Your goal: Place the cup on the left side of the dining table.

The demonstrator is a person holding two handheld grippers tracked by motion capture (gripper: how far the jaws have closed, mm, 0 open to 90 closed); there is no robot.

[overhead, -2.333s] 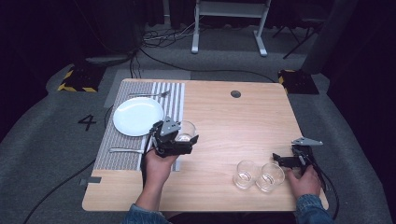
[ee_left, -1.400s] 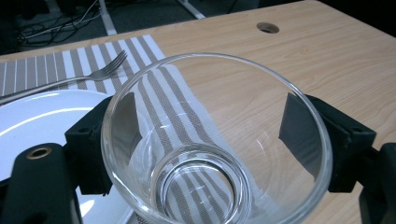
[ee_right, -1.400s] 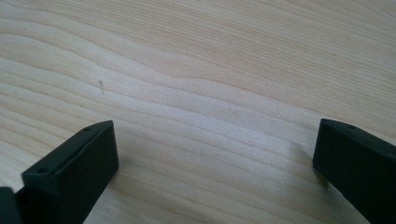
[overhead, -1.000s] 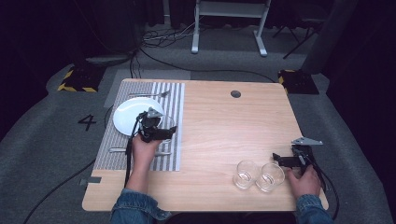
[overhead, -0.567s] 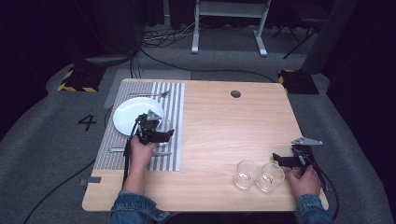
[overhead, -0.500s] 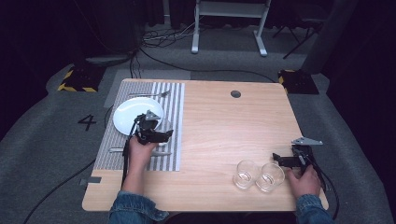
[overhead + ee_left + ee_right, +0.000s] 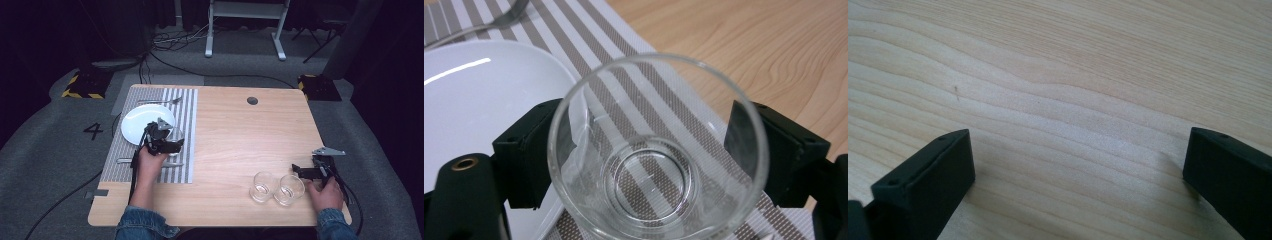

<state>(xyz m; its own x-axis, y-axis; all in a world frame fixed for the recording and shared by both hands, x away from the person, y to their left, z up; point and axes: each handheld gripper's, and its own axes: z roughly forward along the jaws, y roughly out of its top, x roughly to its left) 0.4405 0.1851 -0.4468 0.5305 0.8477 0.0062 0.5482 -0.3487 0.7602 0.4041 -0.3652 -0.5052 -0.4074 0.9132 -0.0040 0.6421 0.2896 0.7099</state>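
Left gripper (image 7: pixel 167 141) holds a clear glass (image 7: pixel 658 150), one jaw on each side of its wall, over the striped mat (image 7: pixel 185 107) at the table's left side. In the left gripper view the glass stands upright with its mouth toward the camera, just beside the right rim of the white plate (image 7: pixel 479 95); the mat's stripes show through its base, but whether the base rests on the mat or hangs just above it cannot be told. A fork (image 7: pixel 160 101) lies on the mat beyond the plate, toward the far edge, and a knife (image 7: pixel 125 161) lies on the mat's near part, just beside the hand.

Right gripper (image 7: pixel 305 171) sits near the table's right edge with its jaws spread wide over bare wood (image 7: pixel 1063 75), holding nothing. Two more glasses (image 7: pixel 263 186) (image 7: pixel 290 189) stand touching each other near the front edge, just left of it.

The step in hand looks like placing this glass at the place setting, right of the plate. The next move calls for lowering it until the base sits flat on the mat, clear of the plate's rim so it does not tip, then spreading the jaws evenly and drawing straight back so neither drags the wall.
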